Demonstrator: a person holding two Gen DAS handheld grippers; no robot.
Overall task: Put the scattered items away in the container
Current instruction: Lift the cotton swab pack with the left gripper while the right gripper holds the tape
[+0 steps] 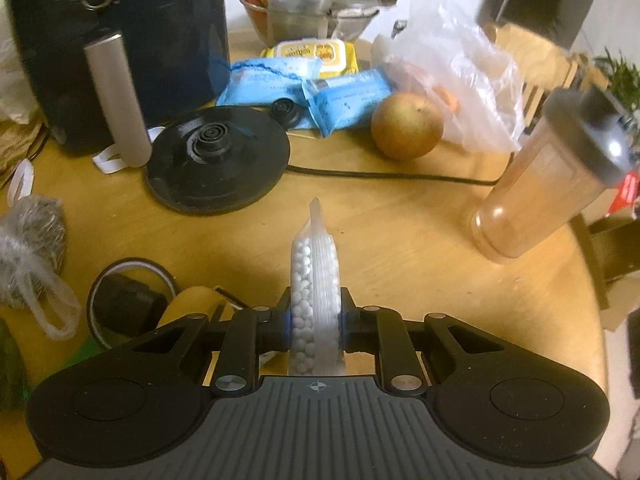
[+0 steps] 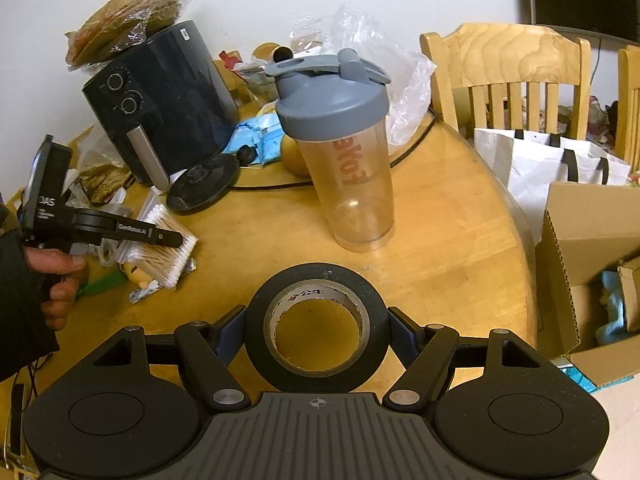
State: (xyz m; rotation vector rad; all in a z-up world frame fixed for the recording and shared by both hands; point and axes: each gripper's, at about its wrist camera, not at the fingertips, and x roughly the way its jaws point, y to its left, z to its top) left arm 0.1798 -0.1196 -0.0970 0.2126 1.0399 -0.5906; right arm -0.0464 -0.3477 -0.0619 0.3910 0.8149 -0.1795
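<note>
Both hands are loaded, so the step in hand looks like carry-and-drop into the container. Left gripper (image 1: 316, 320), low centre of the left wrist view, has its pads clamped on a small clear bag of white beads (image 1: 314, 276); the bag stands edge-on w/ its top tip poking up toward mid-frame, clear of the wooden table (image 1: 400, 232). Right gripper (image 2: 316, 334), low centre of the right view, has its fingers spread wide and pressed against both sides of a black tape roll (image 2: 316, 328), hole facing the camera. The likely container is the cardboard box (image 2: 592, 240) at the right edge of the right view, off the table edge beside a white tote bag (image 2: 532, 160); something pale blue already sits inside. The left gripper also shows at the left edge of that view, w/ the person's hand (image 2: 56, 276) on it, above a pack of cotton swabs (image 2: 160, 240), so it's well apart from the box. To do this well: take the tape roll first since that side is nearer, swing toward the right edge, keep it above the box's raised flap, and let go only once over the opening. Then bring the bead bag across the table; mind the shaker bottle (image 2: 344, 152), which stands upright mid-frame and looks tippy, and the black cord behind it. Keep squeeze on the bag steady, as the thin plastic could slip, and don't crush it, since I can't tell if the seal is shut.
</note>
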